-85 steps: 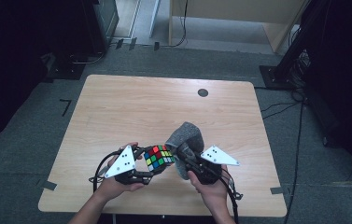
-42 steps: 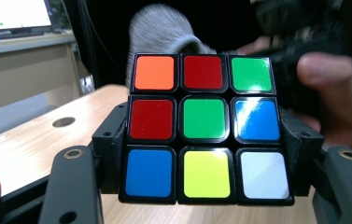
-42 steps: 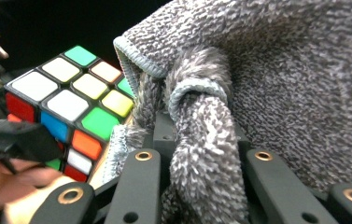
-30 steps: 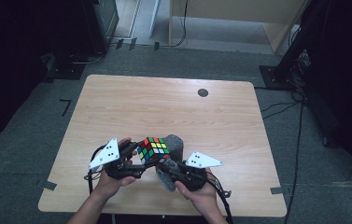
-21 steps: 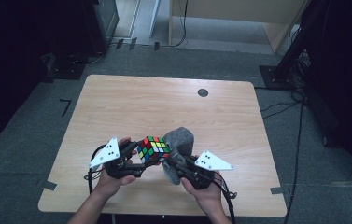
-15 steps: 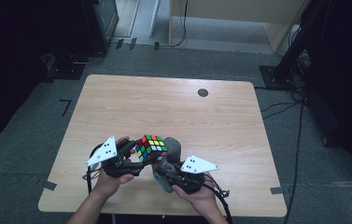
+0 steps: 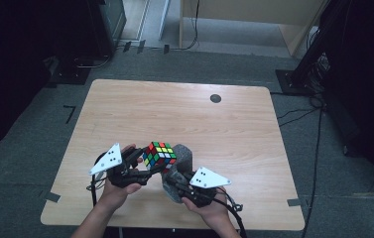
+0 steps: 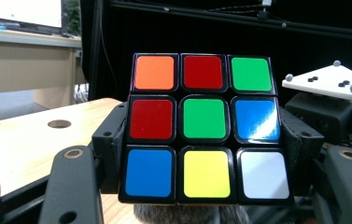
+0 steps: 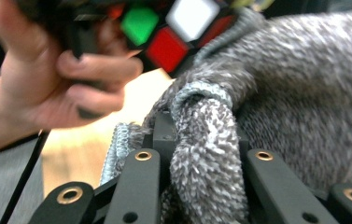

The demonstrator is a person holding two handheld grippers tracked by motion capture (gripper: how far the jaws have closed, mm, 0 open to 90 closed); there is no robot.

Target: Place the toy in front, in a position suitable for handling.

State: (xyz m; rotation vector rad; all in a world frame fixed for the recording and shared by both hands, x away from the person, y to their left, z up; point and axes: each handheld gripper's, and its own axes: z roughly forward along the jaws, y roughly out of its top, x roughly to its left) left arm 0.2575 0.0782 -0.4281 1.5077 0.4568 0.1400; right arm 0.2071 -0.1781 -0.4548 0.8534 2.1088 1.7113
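One scrambled multicoloured 3x3 puzzle cube (image 7: 158,153) sits clamped in the left gripper (image 7: 136,159), jaws pressed on its two side faces, held up off the light wooden table (image 7: 174,111) near the front edge. In the left gripper view the cube (image 8: 205,128) faces the camera squarely.

Just changed: the grey knitted woollen pouch (image 7: 176,171), pinched at its rim by the right gripper (image 7: 174,181), has come back in tight against the cube's right side, touching it. A second ago it stood slightly apart and higher. Reads like the cube is about to go into the pouch; not in yet.

Versus the earliest frame: both hands have shifted left and nearer the person, and the pouch is lower.

In the right gripper view the pouch (image 9: 239,116) rim lies bunched between the jaws.
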